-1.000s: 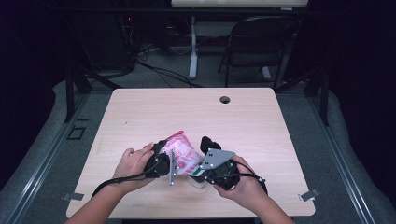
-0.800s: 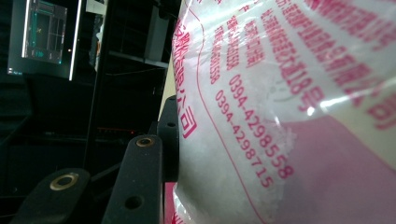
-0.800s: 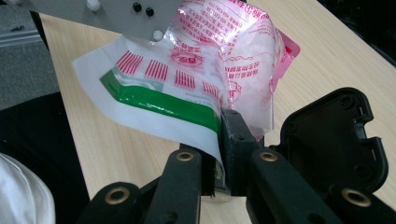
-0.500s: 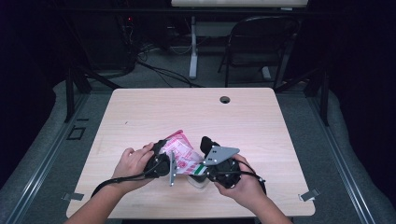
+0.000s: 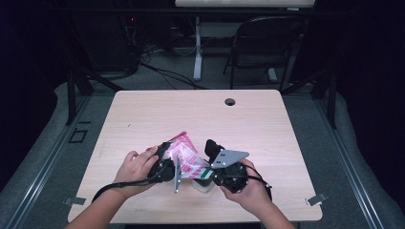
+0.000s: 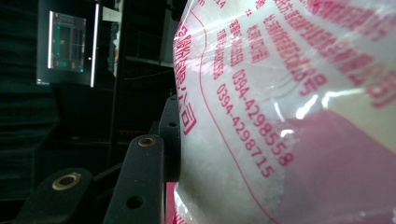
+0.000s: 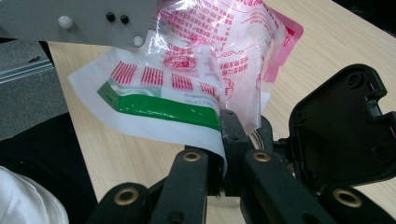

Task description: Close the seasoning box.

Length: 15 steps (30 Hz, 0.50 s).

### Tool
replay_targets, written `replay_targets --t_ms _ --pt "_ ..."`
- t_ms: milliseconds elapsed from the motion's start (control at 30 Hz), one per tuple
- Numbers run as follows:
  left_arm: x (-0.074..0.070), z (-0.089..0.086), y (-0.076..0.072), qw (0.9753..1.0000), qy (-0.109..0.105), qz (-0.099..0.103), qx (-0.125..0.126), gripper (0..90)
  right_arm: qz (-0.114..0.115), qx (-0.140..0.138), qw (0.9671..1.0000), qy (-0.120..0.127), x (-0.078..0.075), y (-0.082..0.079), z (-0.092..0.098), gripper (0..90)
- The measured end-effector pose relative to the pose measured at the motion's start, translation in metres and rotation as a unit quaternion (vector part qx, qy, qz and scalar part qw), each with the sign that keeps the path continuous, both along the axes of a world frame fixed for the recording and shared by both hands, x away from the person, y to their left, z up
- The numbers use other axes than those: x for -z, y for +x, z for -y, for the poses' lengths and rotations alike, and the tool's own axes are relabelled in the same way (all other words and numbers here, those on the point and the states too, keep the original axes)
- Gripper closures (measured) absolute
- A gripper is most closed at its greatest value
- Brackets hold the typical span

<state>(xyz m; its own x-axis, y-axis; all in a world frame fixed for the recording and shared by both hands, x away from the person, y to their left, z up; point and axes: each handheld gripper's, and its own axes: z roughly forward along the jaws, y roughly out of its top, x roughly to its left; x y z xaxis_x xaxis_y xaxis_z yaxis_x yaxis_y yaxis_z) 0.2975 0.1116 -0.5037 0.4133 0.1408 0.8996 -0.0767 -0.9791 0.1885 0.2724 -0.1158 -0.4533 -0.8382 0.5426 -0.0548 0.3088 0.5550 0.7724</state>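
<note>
Near edge of the table: both hands work close together, slightly left of centre. Right gripper sits in the person's right hand; in the right gripper view its two black jaws are pinched together on the white corner with a green band of a plastic bag, so it grasps the bag. Left gripper is held in the left hand, just left of the bag. In the left gripper view the bag presses against the one jaw in view, red print up close; the other jaw is hidden behind the film, so I cannot tell whether this gripper is clenched on it. The bag is clear film with pink-red printing, crumpled, lifted between the two grippers above the near part of the table, one pink corner pointing far-left. Farther out: bare tabletop, then a round cable hole near the far edge. Beyond the table, a dark folding chair at far right
</note>
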Motion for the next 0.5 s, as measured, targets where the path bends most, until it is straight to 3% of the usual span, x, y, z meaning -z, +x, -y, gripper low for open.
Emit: replay_targets --t_ms 500 --pt "-0.0007 0.0027 -0.0030 0.9995 0.020 0.026 0.003 66.3 -0.007 0.006 0.9998 0.017 0.0079 0.0007 0.0048 90.0"
